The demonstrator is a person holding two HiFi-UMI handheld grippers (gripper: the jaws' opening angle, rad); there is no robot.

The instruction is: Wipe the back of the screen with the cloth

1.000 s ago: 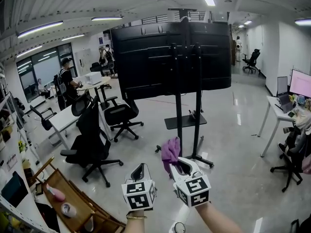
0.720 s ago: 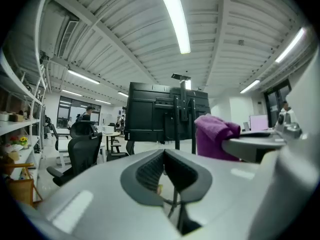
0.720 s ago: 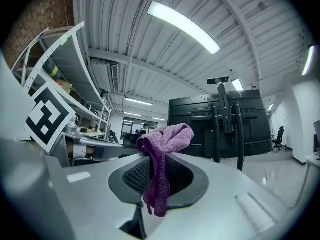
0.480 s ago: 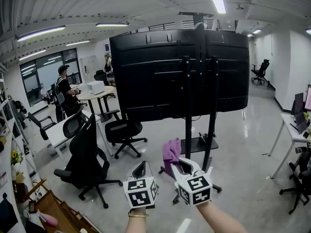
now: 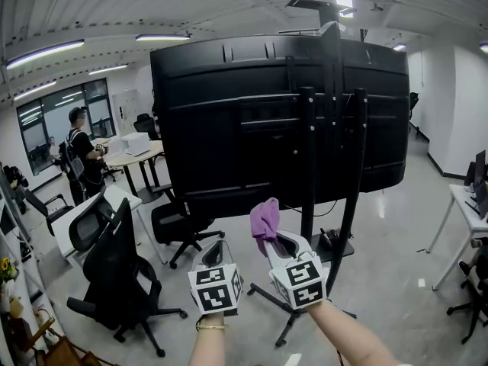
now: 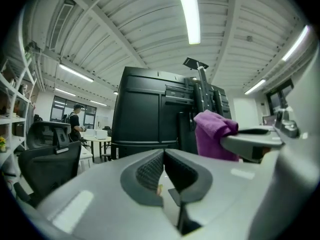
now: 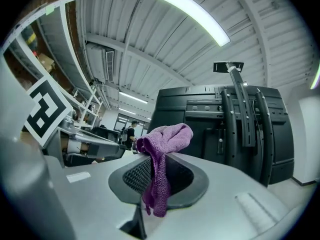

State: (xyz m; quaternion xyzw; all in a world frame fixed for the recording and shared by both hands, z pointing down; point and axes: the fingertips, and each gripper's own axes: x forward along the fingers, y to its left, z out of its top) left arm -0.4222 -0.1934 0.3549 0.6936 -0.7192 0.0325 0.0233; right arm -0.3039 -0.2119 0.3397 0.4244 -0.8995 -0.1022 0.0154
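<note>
one purple cloth (image 5: 264, 218) pinched in the right gripper (image 5: 273, 240) near the screen (image 5: 229, 113); left gripper (image 5: 216, 252) closed, empty.

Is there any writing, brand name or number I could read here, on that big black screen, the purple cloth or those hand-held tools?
No text can be read in any view.
Screen: its black back shows no brand or label that can be made out.
Cloth: plain purple, no tag visible.
Left gripper and right gripper: only black-and-white square marker patterns, not letters or numbers.
</note>
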